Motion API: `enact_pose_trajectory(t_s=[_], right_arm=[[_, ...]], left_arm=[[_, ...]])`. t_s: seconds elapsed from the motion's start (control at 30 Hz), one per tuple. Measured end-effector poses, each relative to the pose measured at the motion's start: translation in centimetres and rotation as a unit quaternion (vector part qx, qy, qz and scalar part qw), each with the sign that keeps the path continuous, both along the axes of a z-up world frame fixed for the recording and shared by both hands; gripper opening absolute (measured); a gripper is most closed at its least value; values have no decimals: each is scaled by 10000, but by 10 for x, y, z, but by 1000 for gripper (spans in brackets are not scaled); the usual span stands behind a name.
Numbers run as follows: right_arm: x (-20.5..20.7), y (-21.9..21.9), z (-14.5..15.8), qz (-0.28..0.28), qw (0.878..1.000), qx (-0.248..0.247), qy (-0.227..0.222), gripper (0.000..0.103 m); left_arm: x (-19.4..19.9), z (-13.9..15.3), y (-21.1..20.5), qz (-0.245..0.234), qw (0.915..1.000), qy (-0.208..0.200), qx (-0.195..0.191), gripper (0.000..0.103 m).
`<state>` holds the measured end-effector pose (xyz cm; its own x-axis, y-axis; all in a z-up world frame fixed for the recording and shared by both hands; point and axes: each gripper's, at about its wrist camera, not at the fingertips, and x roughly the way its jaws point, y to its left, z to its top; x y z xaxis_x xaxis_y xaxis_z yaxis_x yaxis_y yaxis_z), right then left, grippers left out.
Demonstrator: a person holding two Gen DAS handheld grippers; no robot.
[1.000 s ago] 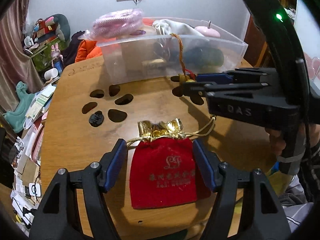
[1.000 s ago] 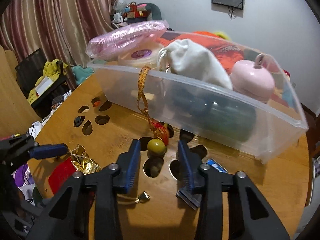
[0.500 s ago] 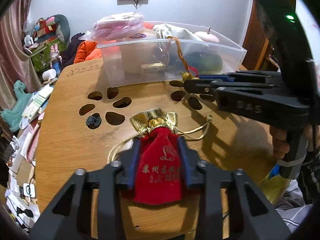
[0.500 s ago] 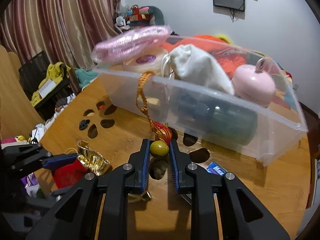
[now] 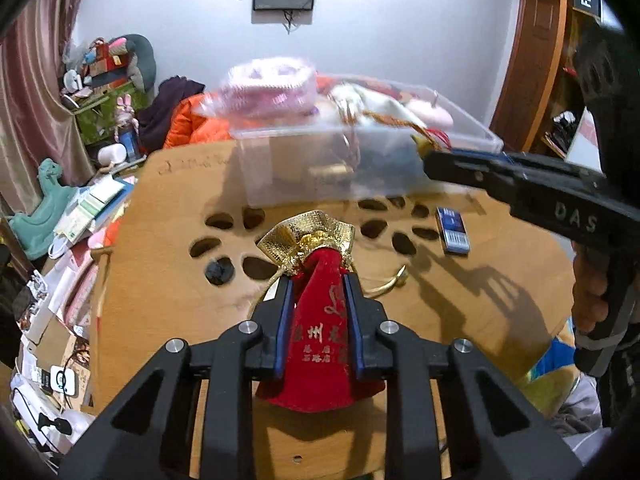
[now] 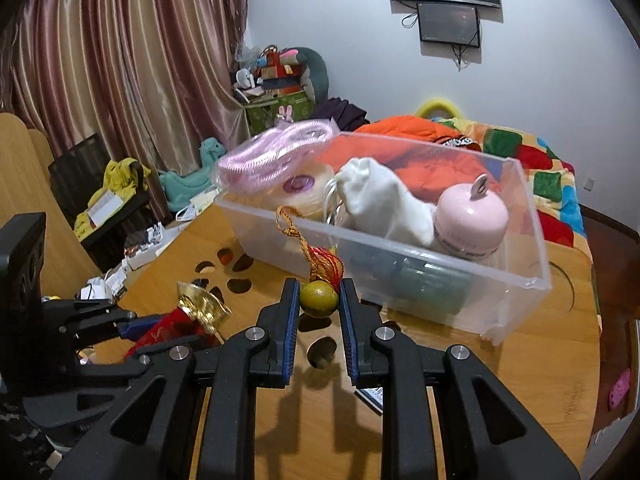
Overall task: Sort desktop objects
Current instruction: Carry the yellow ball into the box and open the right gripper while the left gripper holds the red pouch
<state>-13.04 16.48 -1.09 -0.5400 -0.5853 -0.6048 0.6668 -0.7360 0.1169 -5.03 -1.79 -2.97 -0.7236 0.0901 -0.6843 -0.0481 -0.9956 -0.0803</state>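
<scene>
Here, sorting is partly done: the clear bin (image 6: 404, 240) at the far side of the wooden surface (image 5: 168, 280) already holds a white pouch (image 6: 380, 200), a pink round case (image 6: 472, 216) and a coiled pink item (image 6: 272, 152) on its rim, while two things are in hand and a small blue box (image 5: 452, 228) lies unsorted. At left, the left tongs (image 5: 318, 300) are clamped on the red velvet pouch (image 5: 320, 336), its gold collar (image 5: 308, 236) pointing toward the bin, apparently raised off the surface. At right, the right tongs (image 6: 319, 300) are closed on an olive bead (image 6: 318, 299), whose braided tassel cord (image 6: 296, 236) hangs over the bin wall; the tool reaches forward, nearly level.
</scene>
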Motion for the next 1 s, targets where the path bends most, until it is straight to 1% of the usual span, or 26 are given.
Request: enact_pose_trajectory(t_s=[0.4,0.53,0.7,1.0], right_arm=[[-9,25,20,-262,9993,-170,224,18],[-19,32,26,-364,9987,-194,294,18],[-34,37,24,-511,9982,-151,283,18],[-54,36,14,-592,9981,-40,173,18]], left_arm=[[-20,41,0,42,9983,547,-173,24],[-30,56,1,20,9972,724,-171,24],[-46,72,2,-102,9957,920,-82,24],[-84,74,15,-309,9956,881,23,24]])
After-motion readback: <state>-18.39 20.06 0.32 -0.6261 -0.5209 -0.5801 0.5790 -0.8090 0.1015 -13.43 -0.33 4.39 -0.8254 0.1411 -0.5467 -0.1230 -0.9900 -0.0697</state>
